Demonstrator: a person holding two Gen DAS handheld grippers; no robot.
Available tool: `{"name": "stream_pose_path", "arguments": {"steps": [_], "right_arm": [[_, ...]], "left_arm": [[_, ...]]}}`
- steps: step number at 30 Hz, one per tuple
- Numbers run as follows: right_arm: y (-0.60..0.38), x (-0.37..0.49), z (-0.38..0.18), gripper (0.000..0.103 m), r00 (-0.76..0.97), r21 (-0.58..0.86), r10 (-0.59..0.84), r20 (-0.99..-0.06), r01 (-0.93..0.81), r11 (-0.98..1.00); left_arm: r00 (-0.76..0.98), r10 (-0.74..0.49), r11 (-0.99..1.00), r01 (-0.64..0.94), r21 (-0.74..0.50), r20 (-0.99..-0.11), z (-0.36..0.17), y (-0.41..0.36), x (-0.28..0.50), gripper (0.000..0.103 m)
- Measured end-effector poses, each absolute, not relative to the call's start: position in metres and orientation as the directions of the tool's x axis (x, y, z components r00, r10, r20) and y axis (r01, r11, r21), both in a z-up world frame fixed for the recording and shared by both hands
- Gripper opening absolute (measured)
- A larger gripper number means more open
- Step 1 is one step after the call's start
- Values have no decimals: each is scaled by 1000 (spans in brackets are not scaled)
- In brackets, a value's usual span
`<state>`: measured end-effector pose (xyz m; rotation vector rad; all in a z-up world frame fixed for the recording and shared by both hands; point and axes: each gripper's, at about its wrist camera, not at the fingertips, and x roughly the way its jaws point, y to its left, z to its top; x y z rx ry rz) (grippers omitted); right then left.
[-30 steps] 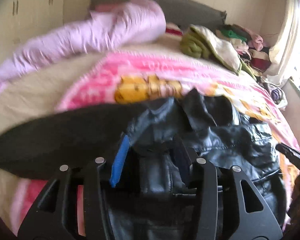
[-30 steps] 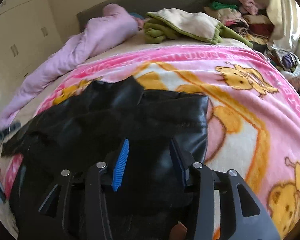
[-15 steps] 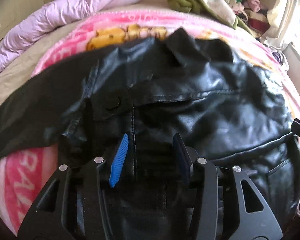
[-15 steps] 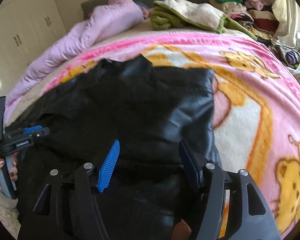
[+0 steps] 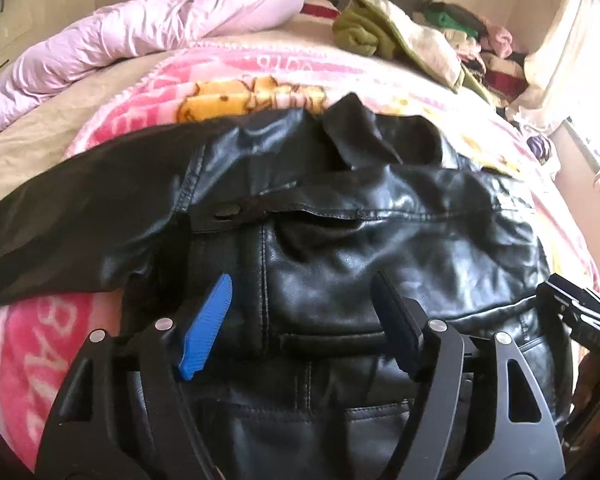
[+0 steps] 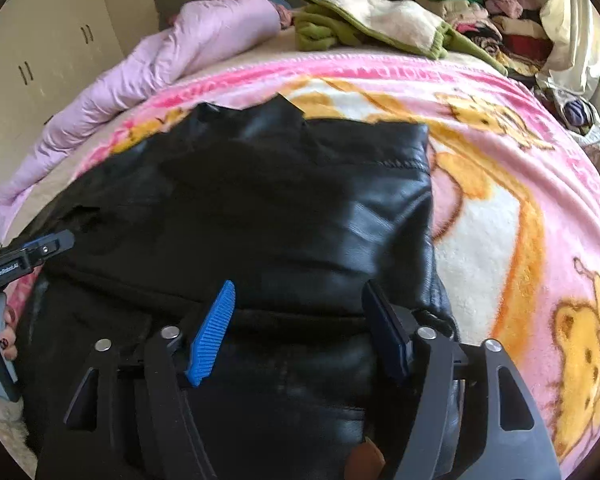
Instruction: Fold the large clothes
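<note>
The black leather jacket filling mid-frame looks heavy, slick and floppy, best pinched at a stitched hem or seam; the left gripper and right gripper have just been opening their jaws, now wide over it, gripping nothing.

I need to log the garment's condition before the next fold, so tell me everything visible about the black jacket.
The black jacket looks like glossy leather with stitched seams, a snap tab, a raised collar and a pocket slit. It lies spread flat but creased on the pink cartoon blanket, one sleeve stretched out to the left in the left wrist view. The left tool and right tool hang over its near part, jaws just opened wide, with leather beneath them but nothing pinched.
</note>
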<state>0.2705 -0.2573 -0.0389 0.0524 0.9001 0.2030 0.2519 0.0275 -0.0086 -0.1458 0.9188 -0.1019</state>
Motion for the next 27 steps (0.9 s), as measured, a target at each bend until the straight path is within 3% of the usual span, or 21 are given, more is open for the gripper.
{"name": "stream_pose_path", "arguments": {"steps": [2,5,27], "right_arm": [[-252,267,-34,90,616,130,202,-761,-161,978],[-240,264,-25,93,636,125,210,-743,-176,976],[-92,267,24,96,650,109,361,-669,-395,912]], "left_arm": [[619,-160,982,20,-188,-769,-3,32,248,83],[640,-181,972,4,-233,-747,4,44,244,93],[668,57,882,-382,-276,-742,7,205,195,94]]}}
